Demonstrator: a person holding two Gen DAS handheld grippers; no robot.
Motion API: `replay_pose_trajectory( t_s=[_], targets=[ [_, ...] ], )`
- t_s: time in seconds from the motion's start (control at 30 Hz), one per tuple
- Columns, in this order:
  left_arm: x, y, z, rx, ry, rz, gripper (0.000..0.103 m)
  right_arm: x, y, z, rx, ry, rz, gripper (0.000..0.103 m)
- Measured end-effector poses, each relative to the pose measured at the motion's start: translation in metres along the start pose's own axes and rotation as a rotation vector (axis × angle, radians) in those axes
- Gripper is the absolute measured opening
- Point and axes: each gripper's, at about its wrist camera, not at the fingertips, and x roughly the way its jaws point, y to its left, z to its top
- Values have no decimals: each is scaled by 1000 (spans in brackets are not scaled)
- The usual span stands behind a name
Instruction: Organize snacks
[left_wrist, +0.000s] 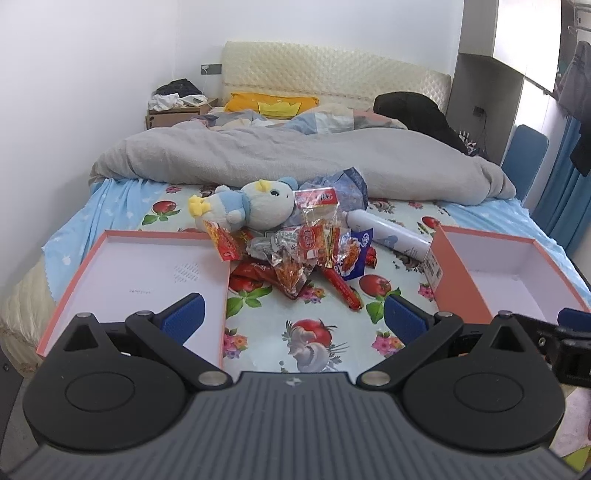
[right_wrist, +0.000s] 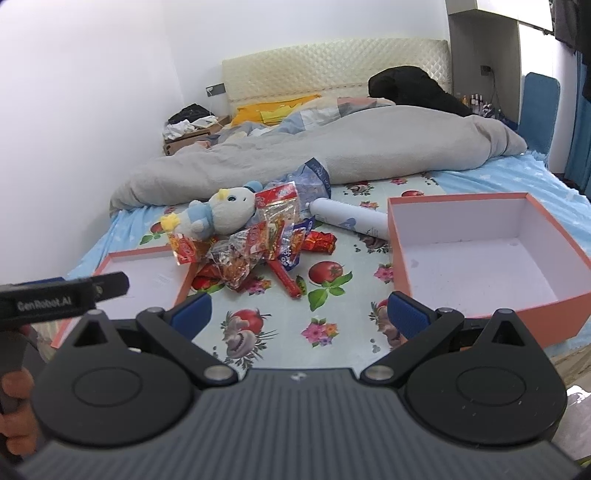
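While snacks heap between, both boxes bare inside

Two orange boxes, one plush toy, one bottle

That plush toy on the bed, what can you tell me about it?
The plush toy is a soft white and pale blue animal with a yellow crest, yellow feet and dark eyes. It lies on its side on the floral sheet, head toward the blue bag. Snack packets lean against its front; neither gripper touches it.
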Motion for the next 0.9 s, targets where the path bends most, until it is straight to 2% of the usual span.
replay_pose_trajectory(
  t_s=[0.9],
  targets=[
    [-6, -6, 6, 27, -2, -30, 103, -3, -2, 3, -14, 32, -5, 103]
  ],
)
